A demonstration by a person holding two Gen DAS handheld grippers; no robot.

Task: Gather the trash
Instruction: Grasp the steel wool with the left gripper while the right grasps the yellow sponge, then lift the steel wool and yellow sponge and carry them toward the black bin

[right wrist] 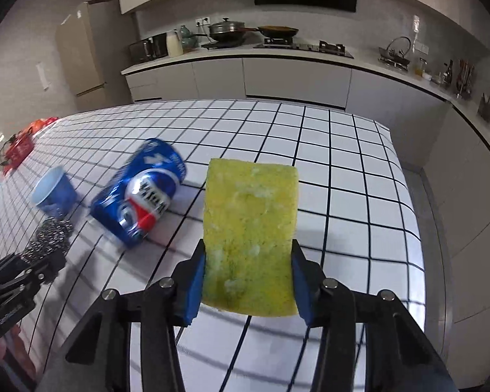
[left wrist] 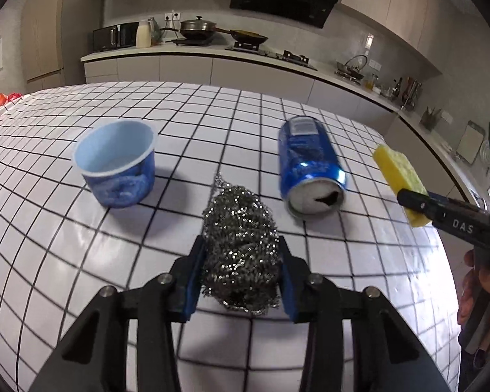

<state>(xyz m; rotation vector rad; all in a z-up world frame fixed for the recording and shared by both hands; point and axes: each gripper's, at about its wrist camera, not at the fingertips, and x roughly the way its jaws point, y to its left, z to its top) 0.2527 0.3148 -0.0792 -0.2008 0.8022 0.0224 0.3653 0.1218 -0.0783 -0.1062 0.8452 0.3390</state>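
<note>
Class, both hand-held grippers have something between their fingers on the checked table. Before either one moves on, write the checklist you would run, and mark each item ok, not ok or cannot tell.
1. Left hand-held gripper clamps the steel wool scourer from both sides: ok.
2. Right hand-held gripper clamps the yellow sponge at its near end: ok.
3. Sponge sits straight between the pads, not slipping: cannot tell.
4. Blue can lying on its side, clear of both grippers: ok.
5. Blue cup upright on the table: ok.
6. Bin or bag for the trash in view: not ok, none visible.
</note>
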